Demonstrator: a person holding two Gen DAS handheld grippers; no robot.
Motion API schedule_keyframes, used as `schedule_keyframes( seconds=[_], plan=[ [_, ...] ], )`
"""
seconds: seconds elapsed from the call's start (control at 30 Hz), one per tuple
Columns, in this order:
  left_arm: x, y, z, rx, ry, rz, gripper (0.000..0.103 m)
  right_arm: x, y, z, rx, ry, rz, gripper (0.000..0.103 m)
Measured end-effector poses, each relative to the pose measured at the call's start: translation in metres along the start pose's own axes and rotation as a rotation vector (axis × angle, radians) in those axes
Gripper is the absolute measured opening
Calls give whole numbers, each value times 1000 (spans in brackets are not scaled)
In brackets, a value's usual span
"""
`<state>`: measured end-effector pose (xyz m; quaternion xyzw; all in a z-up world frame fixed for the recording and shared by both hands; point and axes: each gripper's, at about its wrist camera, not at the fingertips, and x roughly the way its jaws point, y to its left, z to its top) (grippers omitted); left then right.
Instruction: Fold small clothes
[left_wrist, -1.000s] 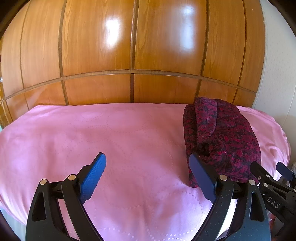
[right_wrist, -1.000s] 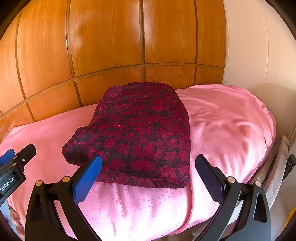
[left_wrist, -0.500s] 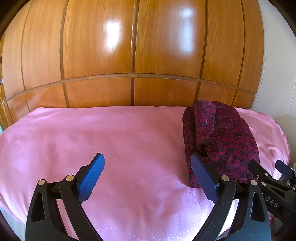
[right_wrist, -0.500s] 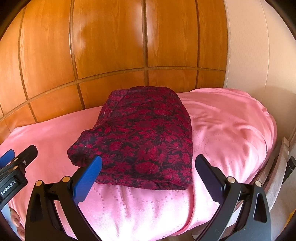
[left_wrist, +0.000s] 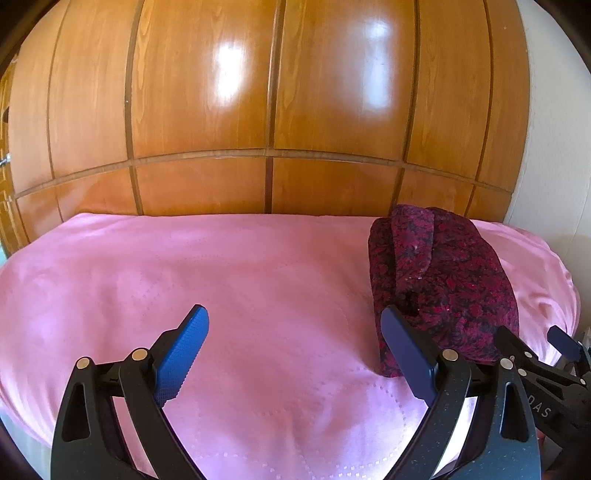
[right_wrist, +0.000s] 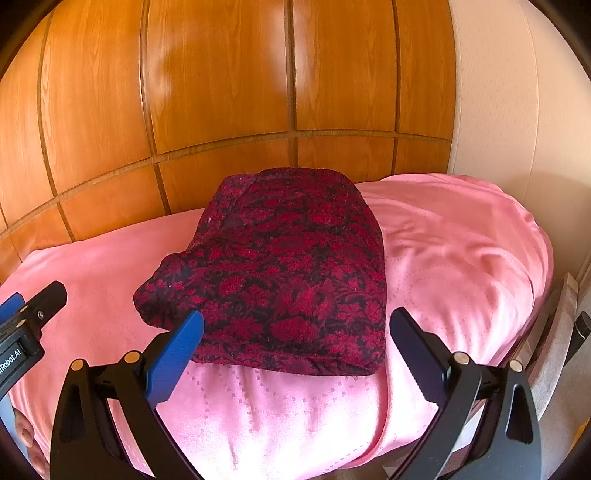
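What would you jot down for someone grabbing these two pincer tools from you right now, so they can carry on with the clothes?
Left gripper: open, empty, over bare pink bedspread.
Right gripper: open, empty, just short of the red-and-black floral garment.
Garment: lies in a compact folded bundle on the bed's right side, near the wooden panelling.
Done: this piece looks folded.
Left: perhaps tidy its lumpy left end; no other clothes visible.

Folded garment (right_wrist: 291, 273), red-and-black floral: one. Pink bedcover (left_wrist: 221, 280): one. Grippers: two, left gripper (left_wrist: 295, 343) and right gripper (right_wrist: 295, 343), two blue-padded fingers each. Wooden wall panels (left_wrist: 207, 92): apparently about ten, edges distorted.
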<state>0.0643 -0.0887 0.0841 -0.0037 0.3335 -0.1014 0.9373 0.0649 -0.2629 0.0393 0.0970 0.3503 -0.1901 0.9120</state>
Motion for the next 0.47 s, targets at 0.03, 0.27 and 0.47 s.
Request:
schedule_keyframes(
  seconds=[0.03,0.27,0.47],
  plan=[
    [1,1,0,-1,3,-6,93,1,0,0,-1,0,0,101],
    [11,1,-3,-5,41,4,93,2,-2,4,8,-8,37,101],
    [24,8,-5,-22,83,19,93,6,-27,25,59,-39,64,101]
  ],
)
